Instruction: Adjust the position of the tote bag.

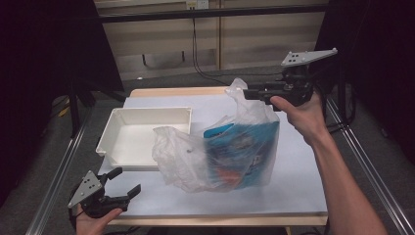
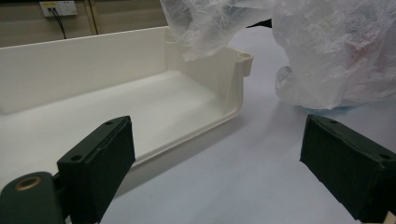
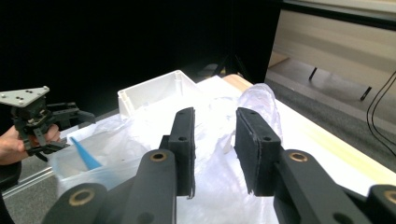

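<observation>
Idle at the worktop's point(image 1: 303, 196) near edge, the left tongs point(image 1: 126, 182) gape empty. Right tongs point(image 3: 214, 148) straddle the plastic bag's point(image 1: 215, 156) raised handle mid-worktop, not yet pinching; close squarely on the bunched film, then lift slowly so the blue box point(image 1: 244, 147) inside stays put.

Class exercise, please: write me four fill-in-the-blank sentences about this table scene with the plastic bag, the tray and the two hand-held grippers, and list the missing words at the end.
1. The white tray on the table holds ____.
2. The blue box sits inside a clear ____ bag.
3. The right gripper reaches the bag at its ____ end.
4. The left gripper rests near the table's front edge with its jaws ____.

Missing words: nothing; plastic; top; open
</observation>
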{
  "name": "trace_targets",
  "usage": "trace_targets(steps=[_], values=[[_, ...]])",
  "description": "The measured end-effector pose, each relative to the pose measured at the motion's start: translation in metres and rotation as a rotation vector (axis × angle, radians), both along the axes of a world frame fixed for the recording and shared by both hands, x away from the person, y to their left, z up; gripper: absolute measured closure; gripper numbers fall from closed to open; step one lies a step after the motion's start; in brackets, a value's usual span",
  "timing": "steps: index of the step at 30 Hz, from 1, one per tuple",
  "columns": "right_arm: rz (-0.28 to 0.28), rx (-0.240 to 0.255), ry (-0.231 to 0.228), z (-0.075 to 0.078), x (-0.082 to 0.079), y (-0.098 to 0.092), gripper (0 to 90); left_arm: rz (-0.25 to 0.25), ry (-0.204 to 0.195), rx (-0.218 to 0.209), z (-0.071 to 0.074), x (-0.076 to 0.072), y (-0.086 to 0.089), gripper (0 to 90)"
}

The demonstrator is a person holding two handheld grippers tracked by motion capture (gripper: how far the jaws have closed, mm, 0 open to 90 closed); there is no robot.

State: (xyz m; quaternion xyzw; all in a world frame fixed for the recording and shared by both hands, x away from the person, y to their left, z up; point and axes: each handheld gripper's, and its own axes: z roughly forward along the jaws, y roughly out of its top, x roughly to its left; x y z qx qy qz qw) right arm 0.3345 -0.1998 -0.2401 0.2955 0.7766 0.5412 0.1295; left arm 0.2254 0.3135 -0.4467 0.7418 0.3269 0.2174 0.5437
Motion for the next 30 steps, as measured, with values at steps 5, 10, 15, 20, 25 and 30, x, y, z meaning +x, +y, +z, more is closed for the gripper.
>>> trace_targets(steps=[5,10,15,20,25,30], values=[[0.012,-0.020,0.025,-0.004,0.006,0.002,68.0,-0.003,0.001,-0.007,0.000,0.000,0.001,9.6],[0.033,-0.041,0.056,-0.007,0.008,0.005,65.8,0.008,0.004,-0.009,0.000,-0.001,0.003,9.6],[0.036,-0.068,0.083,-0.011,0.012,0.008,78.6,0.018,0.002,-0.016,0.000,-0.002,0.005,9.6],[0.052,-0.040,0.095,-0.014,0.013,0.007,89.6,0.010,0.006,-0.030,0.000,-0.002,0.005,9.7],[0.082,0.003,0.074,-0.011,0.006,0.006,90.0,0.005,0.011,-0.032,0.001,-0.003,0.003,10.9],[0.087,0.028,0.032,-0.005,-0.004,0.001,90.0,-0.003,0.013,-0.029,0.002,-0.004,0.003,11.9]])
